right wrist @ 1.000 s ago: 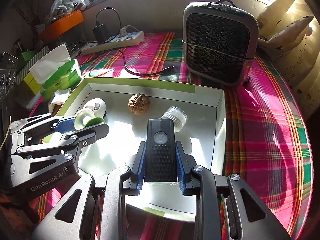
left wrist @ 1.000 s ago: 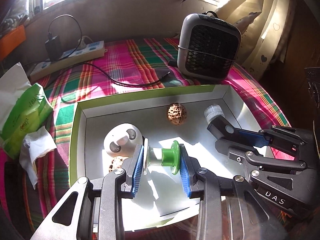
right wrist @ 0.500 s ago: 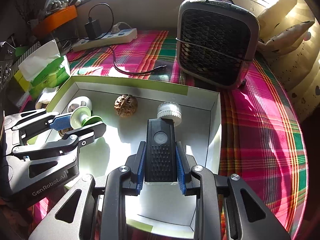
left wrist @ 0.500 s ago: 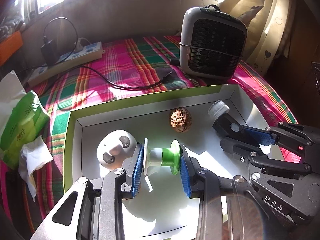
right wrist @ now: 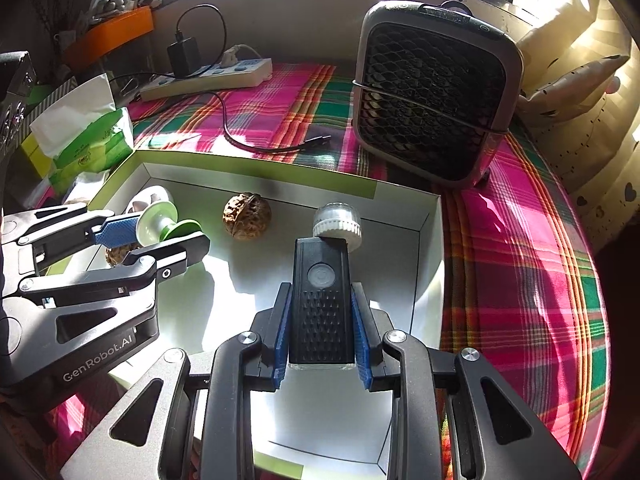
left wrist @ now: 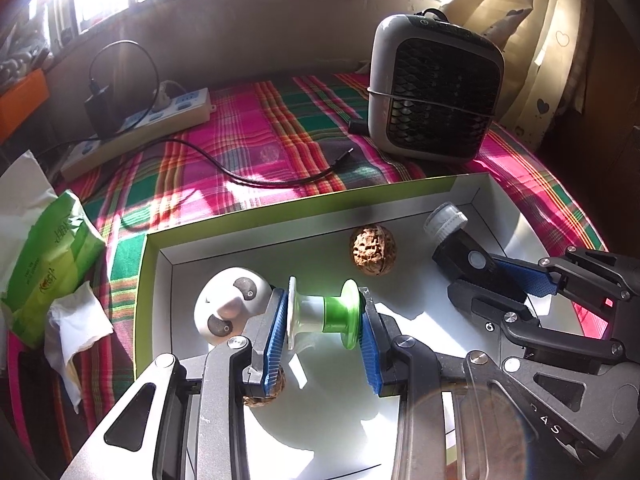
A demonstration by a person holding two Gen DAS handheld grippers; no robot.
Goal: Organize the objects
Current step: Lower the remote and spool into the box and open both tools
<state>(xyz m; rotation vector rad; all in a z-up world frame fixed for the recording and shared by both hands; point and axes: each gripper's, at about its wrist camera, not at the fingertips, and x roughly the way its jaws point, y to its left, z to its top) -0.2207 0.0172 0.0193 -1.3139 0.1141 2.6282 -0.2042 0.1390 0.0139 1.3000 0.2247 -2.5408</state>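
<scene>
Two walnuts lie in the white box (left wrist: 160, 240), one (left wrist: 373, 251) ahead of both jaws, one (left wrist: 266, 394) under the left gripper (left wrist: 325, 332) clamping a green-white spool (left wrist: 324, 314), while the right gripper (right wrist: 322, 344) clamps a black flashlight (right wrist: 322, 300) above the box.

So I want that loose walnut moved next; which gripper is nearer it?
Left, narrowly. The left gripper sits just in front of the walnut; the right gripper is further back to its right.

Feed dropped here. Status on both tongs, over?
Left tongs shut on green-white spool. Right tongs shut on black device. Both over white box; walnut between.
</scene>
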